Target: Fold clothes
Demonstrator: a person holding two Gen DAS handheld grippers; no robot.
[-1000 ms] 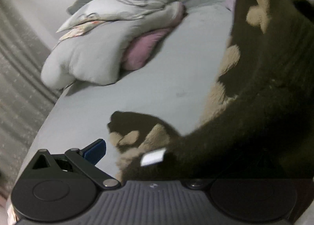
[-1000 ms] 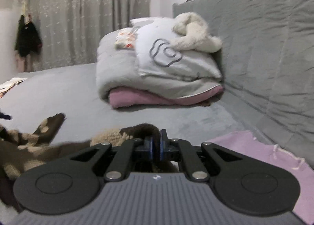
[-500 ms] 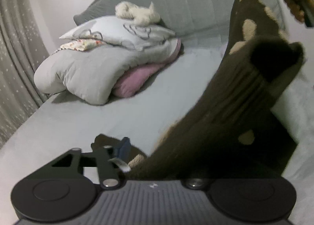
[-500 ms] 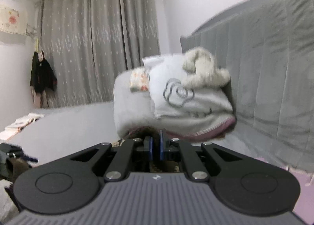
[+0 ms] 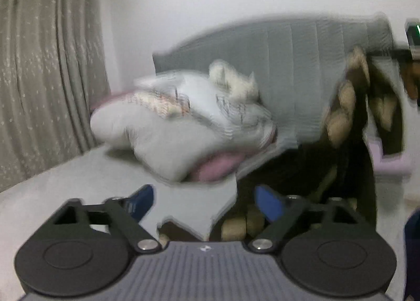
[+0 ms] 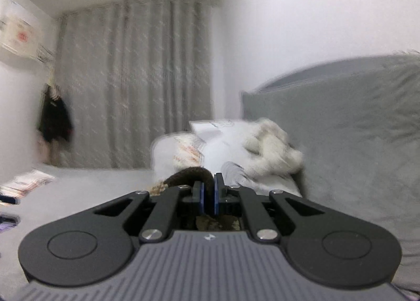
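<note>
Now garment (image 6: pixel 194 173) within right hand-held gripper (image 6: pixel 208 190)

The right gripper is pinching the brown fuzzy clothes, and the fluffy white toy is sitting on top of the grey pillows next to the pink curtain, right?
Almost. The curtain is grey, not pink, as the right wrist view shows. The rest holds: the right gripper is shut on the brown fuzzy clothes, and the fluffy white toy sits on top of the grey pillows.
</note>
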